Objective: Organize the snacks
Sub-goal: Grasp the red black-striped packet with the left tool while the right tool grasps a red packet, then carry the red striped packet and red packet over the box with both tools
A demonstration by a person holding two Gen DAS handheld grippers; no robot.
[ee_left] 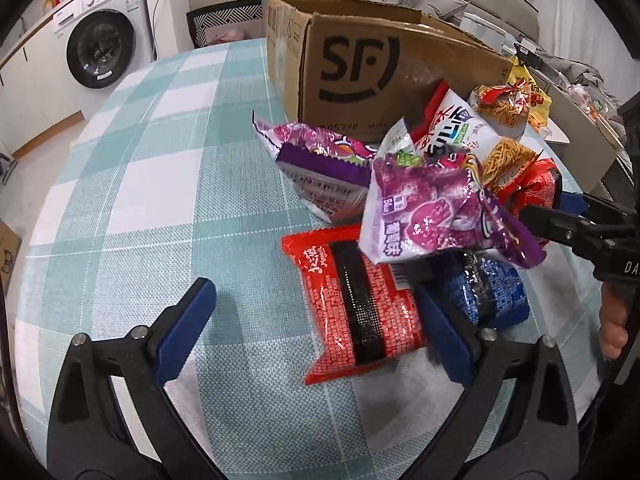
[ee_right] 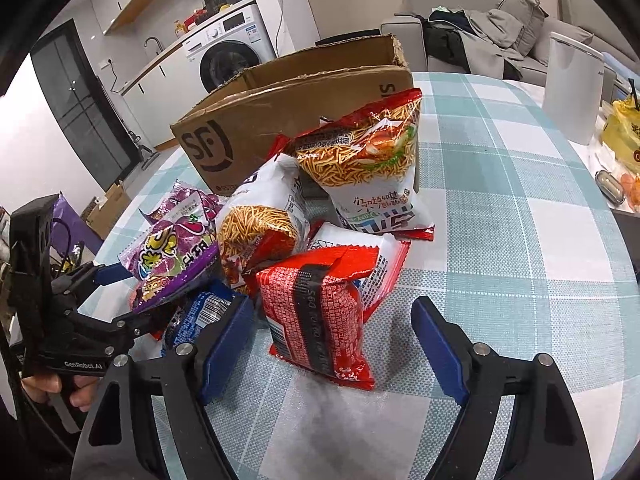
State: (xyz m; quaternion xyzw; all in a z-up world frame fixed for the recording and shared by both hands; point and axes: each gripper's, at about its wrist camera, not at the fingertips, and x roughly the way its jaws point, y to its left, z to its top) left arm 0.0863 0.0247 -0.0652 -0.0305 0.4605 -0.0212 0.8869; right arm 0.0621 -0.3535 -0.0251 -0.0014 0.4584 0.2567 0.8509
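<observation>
A pile of snack packets lies on the checked table in front of an open SF cardboard box point(ee_left: 360, 68), which also shows in the right wrist view point(ee_right: 280, 120). My left gripper point(ee_left: 316, 320) is open, its fingers on either side of a red packet with a black band point(ee_left: 360, 300). A blue packet point(ee_left: 488, 292) lies beside it, and purple grape packets point(ee_left: 424, 208) sit on top. My right gripper point(ee_right: 334, 340) is open around another red packet point(ee_right: 320, 316). Noodle-snack bags point(ee_right: 368, 156) lean against the box. The other gripper shows at the left edge point(ee_right: 112, 292) among the purple packets point(ee_right: 172, 256).
A white appliance point(ee_right: 572, 84) and a yellow bag point(ee_right: 624, 136) stand on the table's right side. A washing machine point(ee_left: 100, 40) and a sofa with clothes point(ee_right: 480, 28) are beyond the table. The checked tablecloth point(ee_left: 160, 160) spreads left of the pile.
</observation>
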